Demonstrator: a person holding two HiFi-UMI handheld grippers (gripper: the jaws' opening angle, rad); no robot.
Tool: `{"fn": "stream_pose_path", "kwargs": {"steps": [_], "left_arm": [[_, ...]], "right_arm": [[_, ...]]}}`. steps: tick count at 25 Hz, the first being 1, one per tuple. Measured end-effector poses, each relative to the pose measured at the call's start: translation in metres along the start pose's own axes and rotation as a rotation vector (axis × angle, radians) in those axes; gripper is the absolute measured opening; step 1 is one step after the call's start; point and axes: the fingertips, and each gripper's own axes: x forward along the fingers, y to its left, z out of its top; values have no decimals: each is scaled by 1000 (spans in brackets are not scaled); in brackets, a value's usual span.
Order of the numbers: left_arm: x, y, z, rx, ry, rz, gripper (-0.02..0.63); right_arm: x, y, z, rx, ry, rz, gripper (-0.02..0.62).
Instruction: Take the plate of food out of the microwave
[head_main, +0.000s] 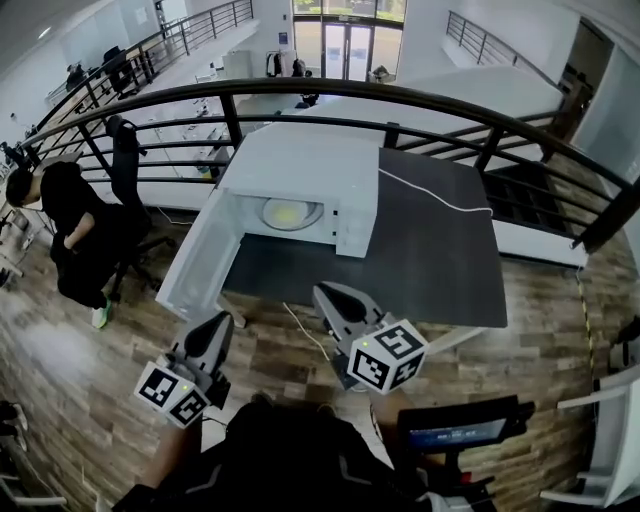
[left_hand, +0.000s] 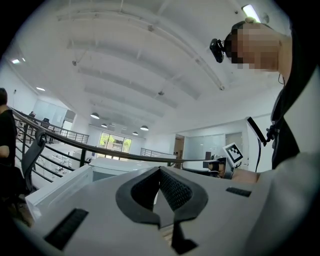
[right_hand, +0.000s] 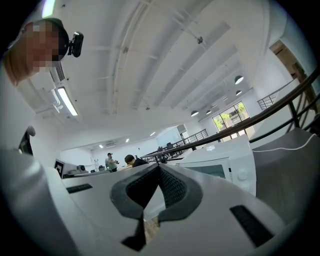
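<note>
The white microwave (head_main: 300, 165) stands on a dark bench (head_main: 440, 250) with its door (head_main: 200, 262) swung wide open to the left. The plate of food (head_main: 290, 212) sits inside the oven, on its floor, with something yellow on it. Both tongs are held low in front of the bench, well apart from the plate. The left tongs (head_main: 222, 320) are near the outer corner of the open door; the left gripper view shows the jaws pressed together at the tips with nothing between them. The right tongs (head_main: 325, 292) are at the bench's front edge, and they too are closed tip to tip and empty, pointing toward the microwave's front. A thin white cable (head_main: 430, 195) runs across the bench to the right of the microwave. A curved black railing (head_main: 400, 97) passes behind the bench. The wooden floor (head_main: 540, 330) spreads around it. At the far left a person in black (head_main: 70, 215) sits by an office chair (head_main: 125, 160)
</note>
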Motion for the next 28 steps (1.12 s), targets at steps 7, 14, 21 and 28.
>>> {"fn": "stream_pose_path", "kwargs": {"steps": [7,14,21,28], "left_arm": [[6,38,11,-2,-7,-34,5],[7,85,26,-18,-30,-116,5],[7,114,41,-29,-17,-214,5],[4,134,47,-41,-17,-286,5]], "right_arm": [[37,-6,6,35,-33,-56,0],[82,2,8,34,-55,-121,0],[122,27,12,-2,-98,-160,0],[150,36,2,37,-86,-217,0]]}}
